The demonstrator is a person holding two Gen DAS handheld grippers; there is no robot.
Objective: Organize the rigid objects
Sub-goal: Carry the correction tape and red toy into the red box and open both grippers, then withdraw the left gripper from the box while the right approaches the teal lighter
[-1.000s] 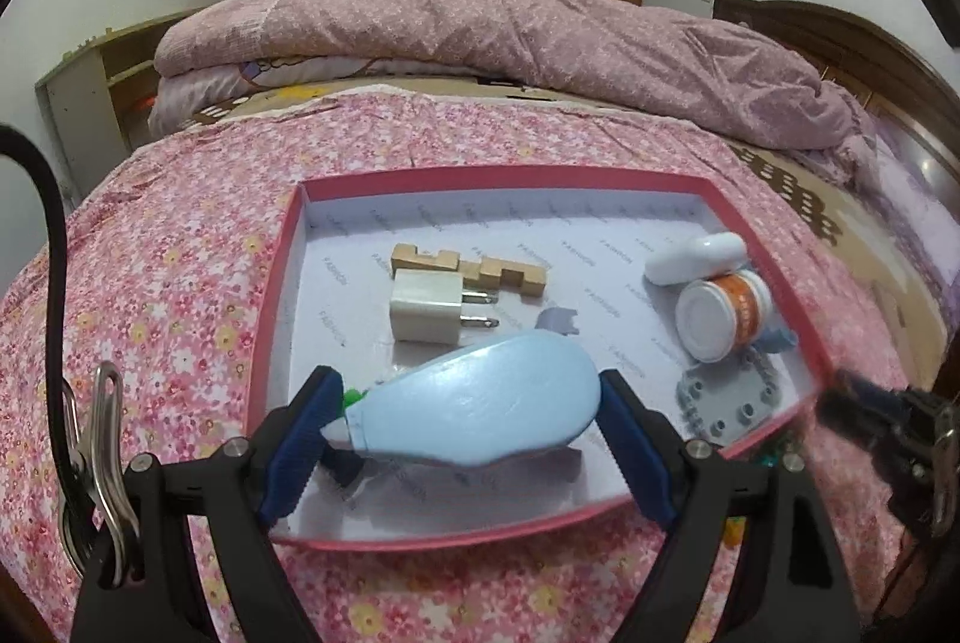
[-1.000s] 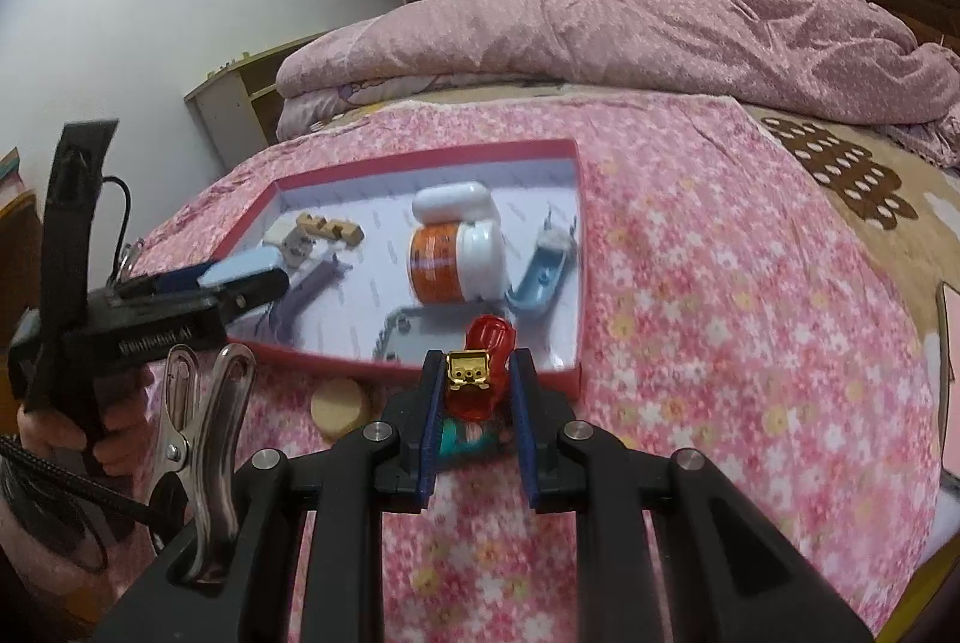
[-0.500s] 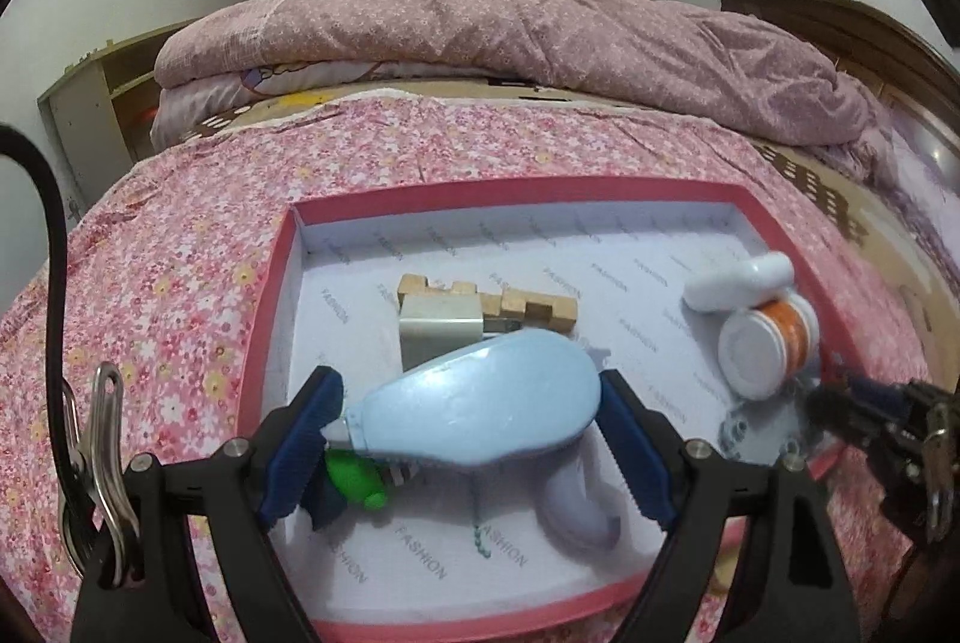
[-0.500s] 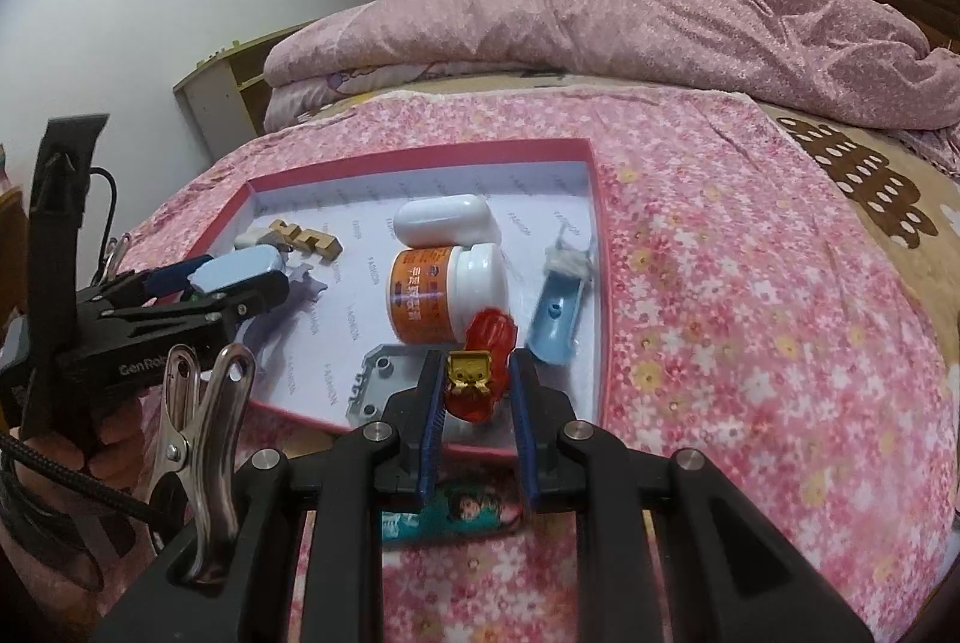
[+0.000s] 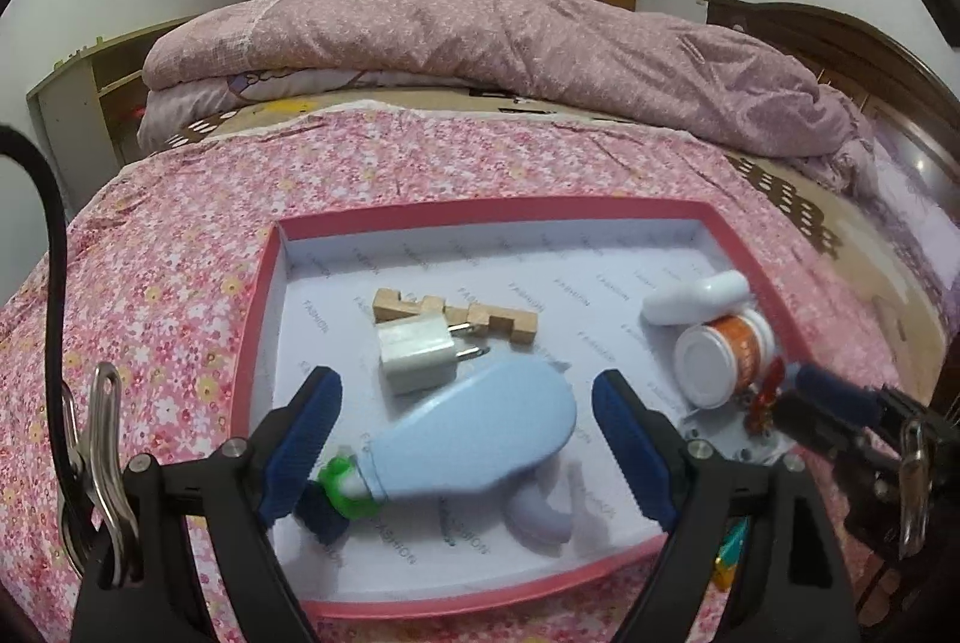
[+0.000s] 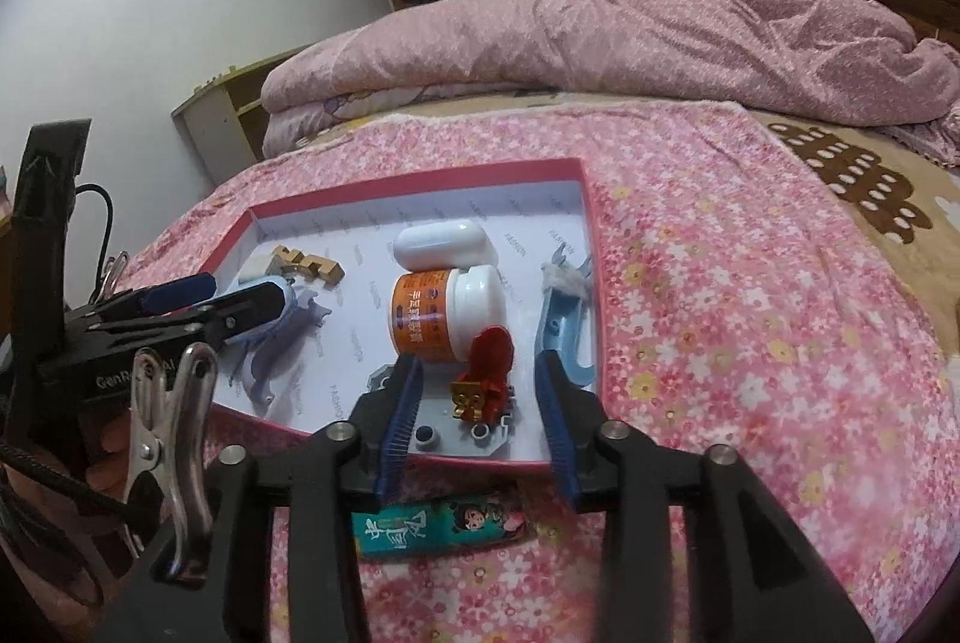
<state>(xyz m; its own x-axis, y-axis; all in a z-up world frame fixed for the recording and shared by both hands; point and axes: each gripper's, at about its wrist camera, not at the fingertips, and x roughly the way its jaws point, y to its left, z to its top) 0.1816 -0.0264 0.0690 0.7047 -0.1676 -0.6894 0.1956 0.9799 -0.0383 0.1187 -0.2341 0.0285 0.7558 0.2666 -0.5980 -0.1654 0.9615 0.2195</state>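
Jaws opening, red trinket (image 6: 489, 370) loose between them – over pink tray (image 6: 414, 178)

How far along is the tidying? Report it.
Done: jar, white case, wooden blocks and plug lie in the box.
In hand: right gripper is opening around the red toy; left gripper stands open around the blue tool.
Left: teal packet outside.

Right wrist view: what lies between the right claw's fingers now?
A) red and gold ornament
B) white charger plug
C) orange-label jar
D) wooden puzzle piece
A: the red and gold ornament lies on the grey plate inside the red box, between the opening fingers of the right claw, neither pad touching it.
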